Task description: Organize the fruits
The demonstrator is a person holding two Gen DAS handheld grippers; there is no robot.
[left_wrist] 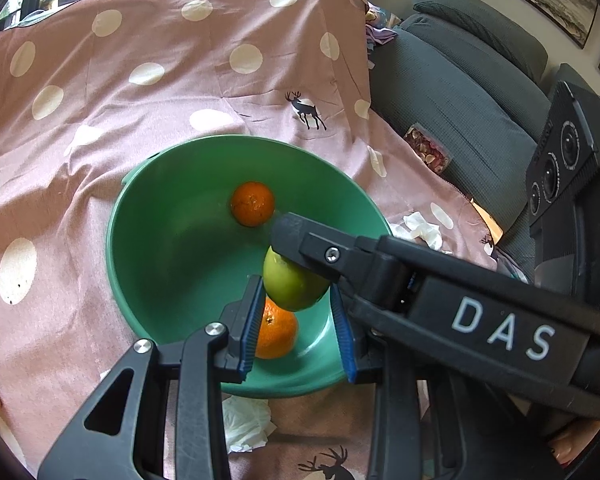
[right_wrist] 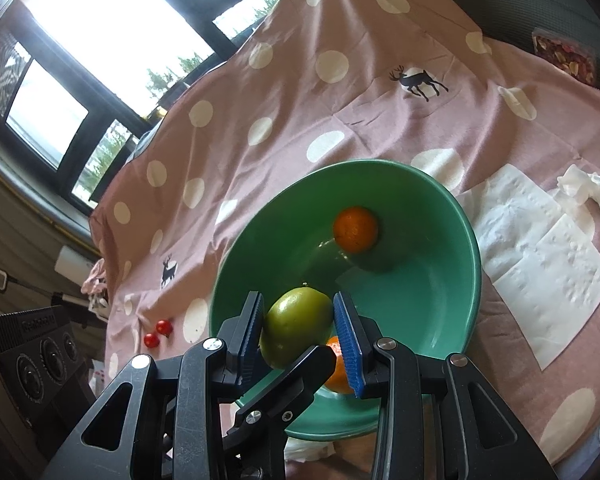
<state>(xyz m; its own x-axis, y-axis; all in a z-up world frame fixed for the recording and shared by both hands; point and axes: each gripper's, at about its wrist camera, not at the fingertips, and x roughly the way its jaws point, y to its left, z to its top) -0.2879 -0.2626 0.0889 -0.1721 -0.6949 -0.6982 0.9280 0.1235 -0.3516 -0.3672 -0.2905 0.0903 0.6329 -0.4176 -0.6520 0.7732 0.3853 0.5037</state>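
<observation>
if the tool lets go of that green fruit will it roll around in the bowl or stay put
The green fruit looks round and smooth-skinned, so it would probably roll down the sloped wall of the green bowl. It seems firm, since the right tool leaves no visible dent. It would likely settle against the near orange just beneath it.

Pink polka-dot deer-print cloth (right_wrist: 340, 120) covers table. Flat white paper napkin (right_wrist: 540, 264) at 3 o'clock, crumpled tissue (right_wrist: 596, 196) beyond it. Grey sofa (left_wrist: 460, 92) at 1 o'clock, snack packet (left_wrist: 428, 148) on seat. Window (right_wrist: 100, 40) at 10 o'clock.
</observation>
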